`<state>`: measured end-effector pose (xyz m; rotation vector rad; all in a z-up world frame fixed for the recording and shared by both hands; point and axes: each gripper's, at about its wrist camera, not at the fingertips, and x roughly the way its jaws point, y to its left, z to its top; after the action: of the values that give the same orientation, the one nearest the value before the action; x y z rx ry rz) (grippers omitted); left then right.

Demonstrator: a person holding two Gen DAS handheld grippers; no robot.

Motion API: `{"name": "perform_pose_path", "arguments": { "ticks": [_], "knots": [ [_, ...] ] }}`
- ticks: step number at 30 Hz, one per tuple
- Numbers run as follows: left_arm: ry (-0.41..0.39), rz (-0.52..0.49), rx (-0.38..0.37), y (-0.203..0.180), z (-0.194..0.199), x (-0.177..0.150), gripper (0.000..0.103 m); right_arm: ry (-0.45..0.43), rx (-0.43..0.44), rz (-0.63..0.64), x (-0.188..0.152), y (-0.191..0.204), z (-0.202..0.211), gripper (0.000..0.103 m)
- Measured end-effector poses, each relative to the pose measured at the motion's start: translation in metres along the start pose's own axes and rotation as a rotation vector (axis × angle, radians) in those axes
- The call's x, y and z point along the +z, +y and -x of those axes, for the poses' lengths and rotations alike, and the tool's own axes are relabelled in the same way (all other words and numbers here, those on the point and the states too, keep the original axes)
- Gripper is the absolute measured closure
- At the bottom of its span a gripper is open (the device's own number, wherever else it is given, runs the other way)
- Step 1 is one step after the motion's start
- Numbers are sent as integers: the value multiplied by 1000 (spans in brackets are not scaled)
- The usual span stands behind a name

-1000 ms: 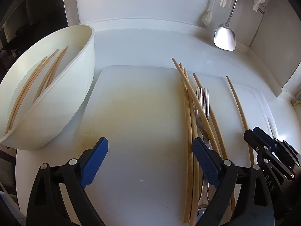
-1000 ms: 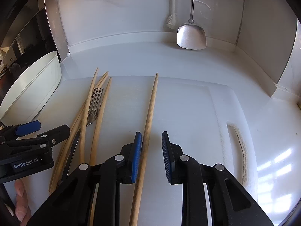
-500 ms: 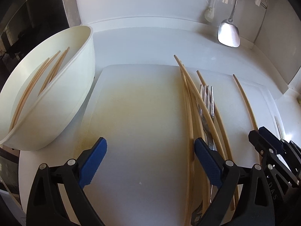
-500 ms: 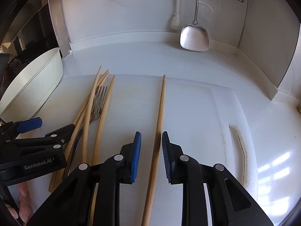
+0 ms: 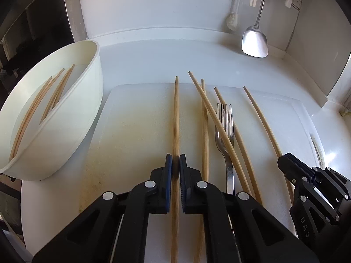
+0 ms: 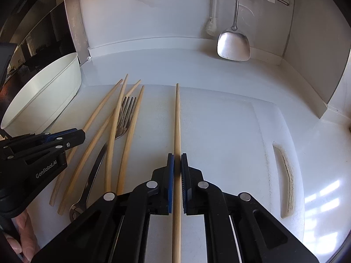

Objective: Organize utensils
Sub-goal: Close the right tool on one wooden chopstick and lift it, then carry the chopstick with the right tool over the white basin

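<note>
Both tongs clamped on chopsticks

The left tongs (image 5: pixel 176 162) had just been snapped from wide onto one chopstick (image 5: pixel 176 114); the right tongs (image 6: pixel 177 162) were pinched on another chopstick (image 6: pixel 177 120); transfer to the bowl (image 5: pixel 92 100) seemed next.

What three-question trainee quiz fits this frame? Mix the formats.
1. True or false: the left tool and the right tool each clamp one chopstick.
2. The fork lies: A) hanging on the wall; B) on the cutting board among loose chopsticks; C) in a drawer.
3. What does the white bowl hold?

Key:
1. True. Both tools have just closed, each with a chopstick between its jaws.
2. B.
3. Chopsticks.
</note>
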<state>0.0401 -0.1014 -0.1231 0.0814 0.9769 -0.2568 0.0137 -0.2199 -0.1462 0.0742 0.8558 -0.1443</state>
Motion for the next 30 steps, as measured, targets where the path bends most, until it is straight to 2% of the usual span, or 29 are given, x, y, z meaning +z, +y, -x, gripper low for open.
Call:
{"name": "perform_pose_path", "arguments": {
  "ticks": [4,8,20,24,30],
  "knots": [
    [19,58,-73,9,5,-1,96,6,37,-49,0,-7,3,97],
    [5,81,-95,12,15,1,96,4,47,-62,1,-9,9,97],
    [11,120,-96,28,53,9,96,-6,89,-55,16,-4,34,97],
    [-8,163,-96,41,78,17,96,-43,117,-21,36,8,57,97],
    [-48,241,-47,82,115,30,96,-83,173,63,74,48,82,97]
  ]
}}
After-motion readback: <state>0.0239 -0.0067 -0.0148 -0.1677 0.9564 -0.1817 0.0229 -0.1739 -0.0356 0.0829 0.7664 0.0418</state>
